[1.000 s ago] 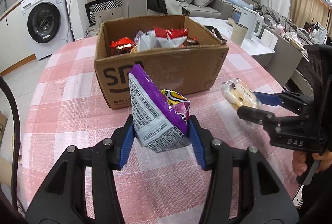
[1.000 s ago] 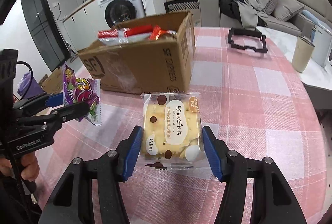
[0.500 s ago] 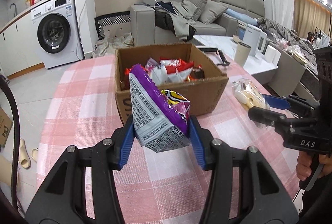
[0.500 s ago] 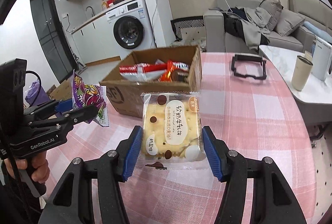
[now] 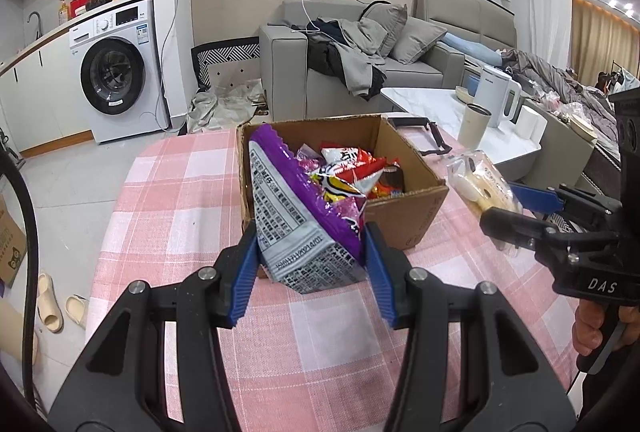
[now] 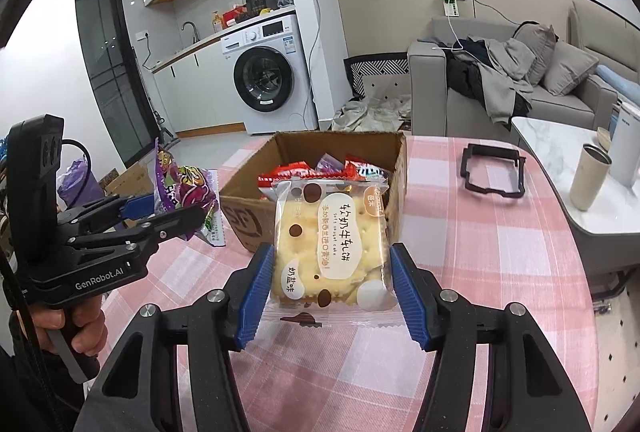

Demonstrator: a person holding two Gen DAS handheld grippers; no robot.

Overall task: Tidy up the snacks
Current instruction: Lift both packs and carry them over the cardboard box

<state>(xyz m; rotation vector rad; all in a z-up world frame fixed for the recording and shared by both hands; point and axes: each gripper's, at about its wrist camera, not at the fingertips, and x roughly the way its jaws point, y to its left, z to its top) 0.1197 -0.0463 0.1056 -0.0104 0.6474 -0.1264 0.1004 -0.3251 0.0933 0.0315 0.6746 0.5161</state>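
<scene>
**Left wrist view: two snacks aloft, box ahead**

Purple snack bag (image 5: 296, 216) is pinched in the left claw (image 5: 310, 268), just short of the cardboard box (image 5: 416, 228). Right claw (image 6: 330, 284) clamps the cracker packet (image 6: 330, 244) above the pink checked tabletop (image 6: 500, 232). Carrying step, I'd say; next, reach over the rim and release.

both grippers have lifted their snack packs higher above the table (image 5: 168, 191).
</scene>
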